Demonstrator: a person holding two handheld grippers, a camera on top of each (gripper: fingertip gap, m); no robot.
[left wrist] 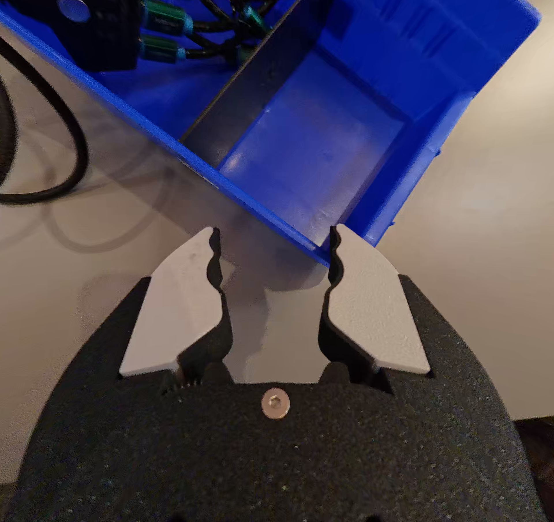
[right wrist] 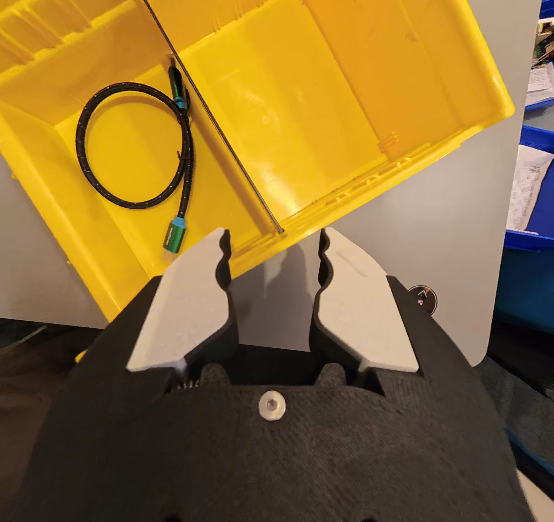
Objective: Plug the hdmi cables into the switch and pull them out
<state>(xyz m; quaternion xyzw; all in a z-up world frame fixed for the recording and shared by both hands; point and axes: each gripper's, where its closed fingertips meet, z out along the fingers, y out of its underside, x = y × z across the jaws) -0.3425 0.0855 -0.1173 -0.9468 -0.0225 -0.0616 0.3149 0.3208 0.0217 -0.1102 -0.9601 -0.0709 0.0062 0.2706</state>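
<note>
Above the tabletop [left wrist: 479,207], left gripper [left wrist: 274,237] hangs released and bare at the blue divided bin [left wrist: 449,73] corner, while right gripper [right wrist: 274,239] stands likewise unclenched over the yellow divided bin [right wrist: 329,88] rim, near the coiled green-plugged braided cable [right wrist: 132,147] inside.

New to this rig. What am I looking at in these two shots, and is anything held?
No robot arm here: a person holds a two-finger tool in each hand, with a camera on each looking along its fingers.

Left view: the left tongs are open and hold nothing, at the corner of a blue bin on a pale table. A dark divider splits it; the near compartment is bare, the far one holds bundled cables.

Right view: the right tongs are open and hold nothing, at a yellow bin with one coiled black cable in its left compartment.
</note>
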